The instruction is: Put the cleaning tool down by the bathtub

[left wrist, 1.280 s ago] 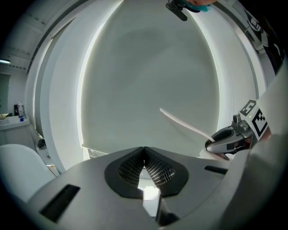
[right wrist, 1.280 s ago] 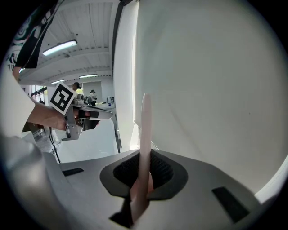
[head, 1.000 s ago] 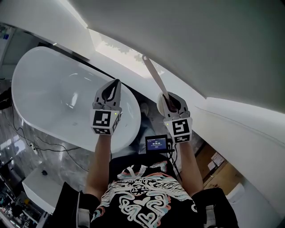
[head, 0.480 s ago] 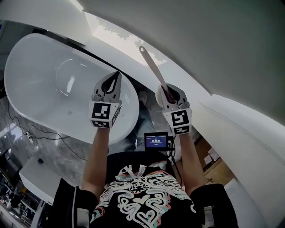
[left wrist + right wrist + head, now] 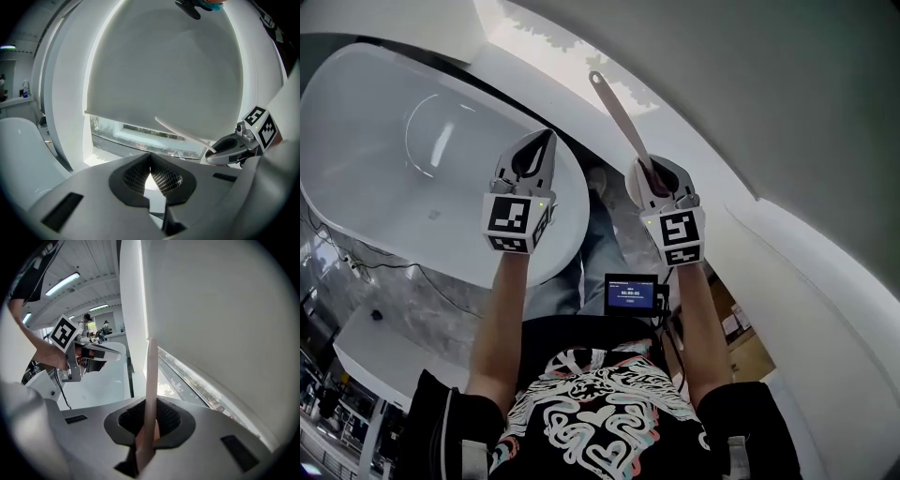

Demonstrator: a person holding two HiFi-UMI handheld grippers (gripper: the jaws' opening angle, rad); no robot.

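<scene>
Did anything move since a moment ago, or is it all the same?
The left tongs and right tongs slid a little up the picture, and the white oval bathtub drifted toward the top left, so the view probably tilted too. Nothing was grabbed or dropped: the right tongs still pinch the long pale flat-handled cleaning tool, and the left tongs stay shut and empty.
</scene>
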